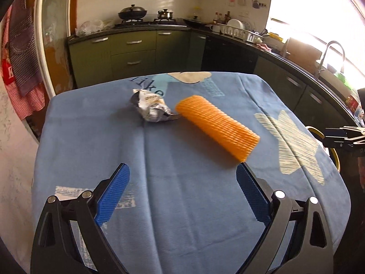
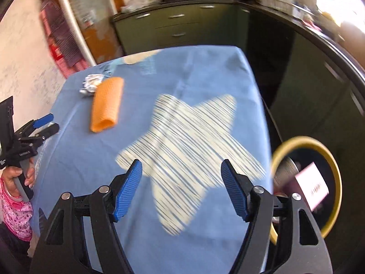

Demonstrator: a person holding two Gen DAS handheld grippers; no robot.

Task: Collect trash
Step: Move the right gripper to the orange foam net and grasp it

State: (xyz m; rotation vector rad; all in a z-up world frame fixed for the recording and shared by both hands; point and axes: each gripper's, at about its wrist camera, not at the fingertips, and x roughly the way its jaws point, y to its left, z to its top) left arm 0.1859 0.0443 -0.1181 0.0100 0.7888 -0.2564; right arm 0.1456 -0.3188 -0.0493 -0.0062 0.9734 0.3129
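Observation:
An orange foam net sleeve (image 1: 217, 127) lies on the blue tablecloth (image 1: 159, 194), and beside its far end is a crumpled silver wrapper (image 1: 150, 106). My left gripper (image 1: 182, 178) is open and empty, just short of the sleeve's near end. My right gripper (image 2: 181, 173) is open and empty over the white star print (image 2: 182, 141) near the table's right edge. In the right wrist view the sleeve (image 2: 107, 104) and wrapper (image 2: 91, 84) lie far left. A yellow-rimmed bin (image 2: 306, 182) beside the table holds a pale box and other trash.
The left gripper (image 2: 43, 125) shows at the left edge of the right wrist view. The right gripper (image 1: 344, 134) shows at the right edge of the left wrist view. Green kitchen cabinets (image 1: 136, 52) and a counter stand beyond the table.

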